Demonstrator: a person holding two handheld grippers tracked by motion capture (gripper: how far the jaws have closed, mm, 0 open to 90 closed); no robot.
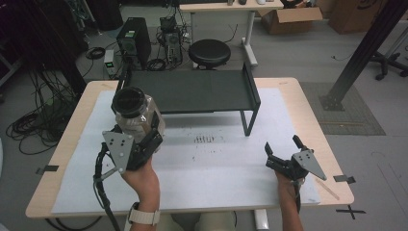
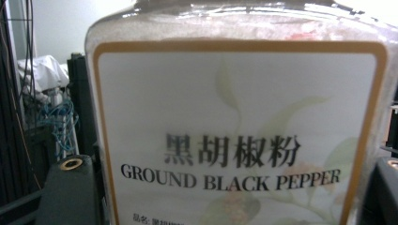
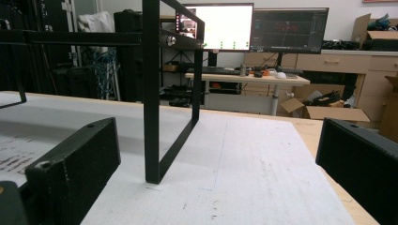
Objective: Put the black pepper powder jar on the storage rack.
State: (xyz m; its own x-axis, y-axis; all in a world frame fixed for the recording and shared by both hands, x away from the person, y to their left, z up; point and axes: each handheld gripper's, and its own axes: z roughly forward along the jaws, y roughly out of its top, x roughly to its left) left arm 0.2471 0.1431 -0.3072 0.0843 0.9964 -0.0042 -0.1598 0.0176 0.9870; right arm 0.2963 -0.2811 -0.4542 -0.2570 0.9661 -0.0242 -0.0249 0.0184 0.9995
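Pepper is what we are carrying: the left gripper [image 1: 139, 144] is clamping the ground black pepper jar [image 1: 136, 114] by its lower body, holding it upright above the left part of the table [image 1: 288, 91], just in front of the black metal shelf [image 1: 192, 91]. We are judging that the jar is on its way up to that shelf, so we are advising a steady, level lift that keeps the black lid [image 1: 129, 101] pointing up, clears the shelf's front edge, and releases only once the base is sitting flat. The jar is clear, smooth plastic with squarish shoulders and a glossy paper label [image 2: 234, 136] (slippery stuff, so the grip wants to stay firm but not crushing). The shelf is thin, matte black metal with a flat top and slim rectangular legs [image 3: 152, 93]. The right gripper [image 1: 284, 153] is resting low near the table's right side, jaws spread wide and empty over the white sheet [image 1: 231, 163].
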